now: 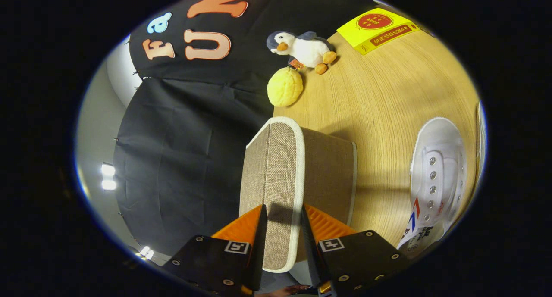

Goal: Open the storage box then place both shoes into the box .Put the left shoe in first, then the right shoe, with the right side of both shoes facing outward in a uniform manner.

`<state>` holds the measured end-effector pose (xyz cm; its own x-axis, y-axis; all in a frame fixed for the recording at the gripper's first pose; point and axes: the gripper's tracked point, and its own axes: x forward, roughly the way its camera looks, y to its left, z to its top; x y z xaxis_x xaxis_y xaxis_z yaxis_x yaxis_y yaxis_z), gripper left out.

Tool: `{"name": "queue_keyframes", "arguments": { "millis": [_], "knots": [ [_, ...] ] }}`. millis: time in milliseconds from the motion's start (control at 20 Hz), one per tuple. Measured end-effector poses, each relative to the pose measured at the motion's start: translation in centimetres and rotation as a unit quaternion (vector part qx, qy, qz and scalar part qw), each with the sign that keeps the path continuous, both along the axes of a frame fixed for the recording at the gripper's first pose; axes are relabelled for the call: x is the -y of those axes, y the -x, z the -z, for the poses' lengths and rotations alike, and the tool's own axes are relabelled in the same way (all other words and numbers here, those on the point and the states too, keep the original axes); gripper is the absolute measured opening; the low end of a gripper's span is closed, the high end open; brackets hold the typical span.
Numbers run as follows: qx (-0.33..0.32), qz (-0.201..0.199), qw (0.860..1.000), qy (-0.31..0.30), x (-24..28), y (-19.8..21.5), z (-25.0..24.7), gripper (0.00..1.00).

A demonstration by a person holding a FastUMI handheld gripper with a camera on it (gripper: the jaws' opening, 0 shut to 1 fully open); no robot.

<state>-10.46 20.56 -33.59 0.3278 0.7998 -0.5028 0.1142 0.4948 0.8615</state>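
Note:
The storage box (330,172) is brown woven fabric with pale trim and stands on the wooden table (379,94). Its lid (276,167), of the same weave with a white border, runs out between my fingers, and both of them press on its near edge. My gripper (282,208) is shut on the lid. The camera is rolled, so the table runs up one side of the view. A white lace-up canvas shoe (435,176) with red and blue marks lies on the table beside the box, apart from it. Past that shoe is a thin white sliver (480,129), which I cannot identify.
A penguin plush (302,49) and a yellow round plush (284,86) sit at the table's far edge against the black cloth wall. A yellow card with a red label (377,29) lies at the far corner. Bare wood lies between box and shoe.

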Motion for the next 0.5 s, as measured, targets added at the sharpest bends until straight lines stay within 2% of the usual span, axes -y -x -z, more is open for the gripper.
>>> {"name": "queue_keyframes", "arguments": {
  "millis": [250, 500],
  "knots": [
    [0.022, -0.001, 0.999, -0.048, -1.5, -0.7, -4.0, 0.42],
    [0.069, -0.017, 0.993, -0.098, -4.7, -1.7, -10.2, 0.42]
  ]
}}
